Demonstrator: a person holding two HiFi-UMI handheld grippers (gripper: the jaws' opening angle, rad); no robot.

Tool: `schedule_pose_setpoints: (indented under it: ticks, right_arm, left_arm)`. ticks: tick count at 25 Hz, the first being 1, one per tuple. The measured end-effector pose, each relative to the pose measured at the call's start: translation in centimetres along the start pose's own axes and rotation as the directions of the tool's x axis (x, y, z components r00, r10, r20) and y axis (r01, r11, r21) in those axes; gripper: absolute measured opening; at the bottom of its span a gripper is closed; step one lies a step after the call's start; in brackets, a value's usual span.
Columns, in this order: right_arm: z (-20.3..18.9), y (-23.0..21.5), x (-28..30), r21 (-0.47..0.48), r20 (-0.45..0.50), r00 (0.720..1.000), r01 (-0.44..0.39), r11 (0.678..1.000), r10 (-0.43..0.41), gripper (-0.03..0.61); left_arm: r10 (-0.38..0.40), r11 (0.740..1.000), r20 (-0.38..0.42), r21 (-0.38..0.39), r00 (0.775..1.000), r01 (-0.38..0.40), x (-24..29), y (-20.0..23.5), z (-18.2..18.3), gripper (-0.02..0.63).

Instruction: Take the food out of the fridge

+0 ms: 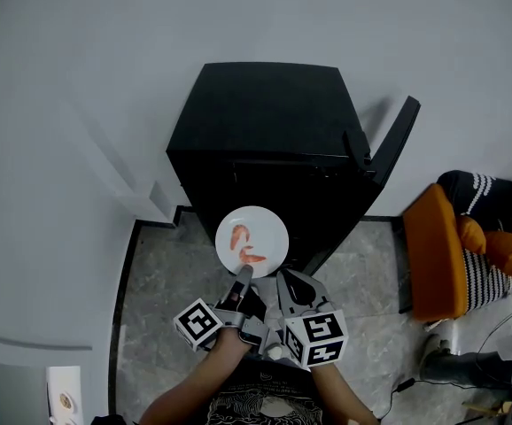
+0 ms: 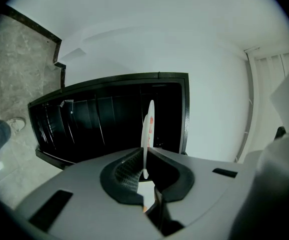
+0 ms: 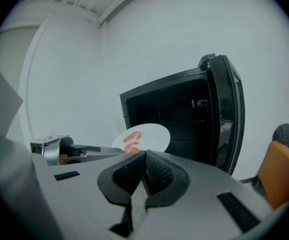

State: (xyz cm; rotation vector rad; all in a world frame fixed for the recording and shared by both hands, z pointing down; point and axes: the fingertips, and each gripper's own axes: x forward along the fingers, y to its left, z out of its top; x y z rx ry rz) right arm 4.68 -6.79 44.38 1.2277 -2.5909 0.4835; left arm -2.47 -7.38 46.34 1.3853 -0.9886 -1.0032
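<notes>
Jaws of the left gripper (image 1: 244,274) are clenched on the near rim of a white plate (image 1: 252,242); jaws of the right gripper (image 1: 283,278) are pressed together with nothing between them, just right of the left gripper. Black fridge (image 1: 265,122) stands on the stone floor (image 1: 150,282) against the wall, its door (image 1: 393,140) swung open to its right. Plate is held level in front of the fridge's open front. Red-orange food (image 1: 245,244) lies on the plate.
</notes>
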Motion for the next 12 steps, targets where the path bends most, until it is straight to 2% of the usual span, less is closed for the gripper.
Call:
schedule_pose_setpoints:
  ticks: [12]
  right_arm:
    - [-0.04,1.07,-0.91,-0.02,0.001,1.0,-0.004,1.0,0.004,0.021]
  left_arm:
    - [-0.01,1.0,-0.002,-0.01,1.0,0.01,-1.07,-0.43,-0.5,0.023]
